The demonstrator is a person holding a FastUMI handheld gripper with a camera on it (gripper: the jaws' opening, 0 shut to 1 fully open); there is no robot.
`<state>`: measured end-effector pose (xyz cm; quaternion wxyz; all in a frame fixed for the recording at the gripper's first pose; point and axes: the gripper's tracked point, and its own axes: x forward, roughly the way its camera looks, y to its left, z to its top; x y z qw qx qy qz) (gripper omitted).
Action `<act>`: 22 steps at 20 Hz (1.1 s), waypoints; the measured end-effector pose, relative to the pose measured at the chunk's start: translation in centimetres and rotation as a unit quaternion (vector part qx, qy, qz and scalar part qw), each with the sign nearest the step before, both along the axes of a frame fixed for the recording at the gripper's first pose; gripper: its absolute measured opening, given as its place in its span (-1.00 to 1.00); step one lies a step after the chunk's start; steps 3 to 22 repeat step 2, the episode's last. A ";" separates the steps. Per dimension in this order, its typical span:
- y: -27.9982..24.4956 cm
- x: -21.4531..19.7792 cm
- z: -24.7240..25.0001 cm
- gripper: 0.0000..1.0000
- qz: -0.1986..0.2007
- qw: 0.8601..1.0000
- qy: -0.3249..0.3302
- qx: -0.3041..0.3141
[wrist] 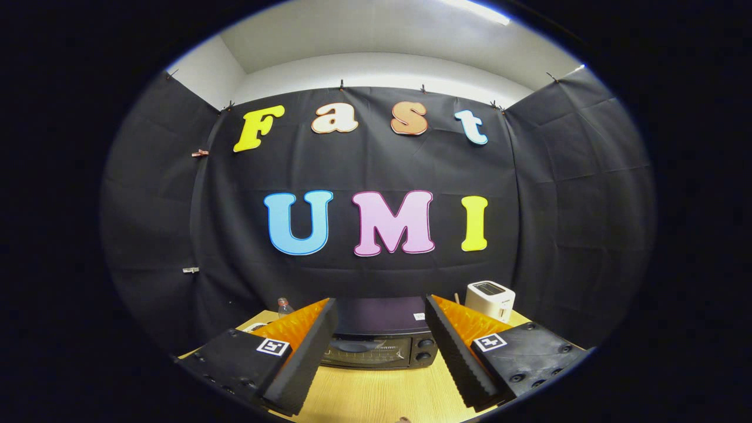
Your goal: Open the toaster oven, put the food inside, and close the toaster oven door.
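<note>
Gripper view is showing the gripper point(380, 329) hanging wide and empty before the toaster oven point(379, 338), whose door is sitting shut, fitting either opening ahead or closing done

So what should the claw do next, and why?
Hard to say: the toaster oven sits shut just ahead of the open claw, which holds nothing. That fits food waiting outside or already inside. Probably hold back and check through the door.
</note>
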<state>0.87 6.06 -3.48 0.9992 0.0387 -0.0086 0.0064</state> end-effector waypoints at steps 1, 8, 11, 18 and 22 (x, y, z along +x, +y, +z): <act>-0.1 -0.1 -0.1 0.95 -0.001 1.000 0.002 0.001; -0.3 0.0 -0.2 0.95 -0.003 1.000 0.003 0.002; -0.3 0.0 -0.2 0.95 -0.003 1.000 0.003 0.002; -0.3 0.0 -0.2 0.95 -0.003 1.000 0.003 0.002; -0.3 0.0 -0.2 0.95 -0.003 1.000 0.003 0.002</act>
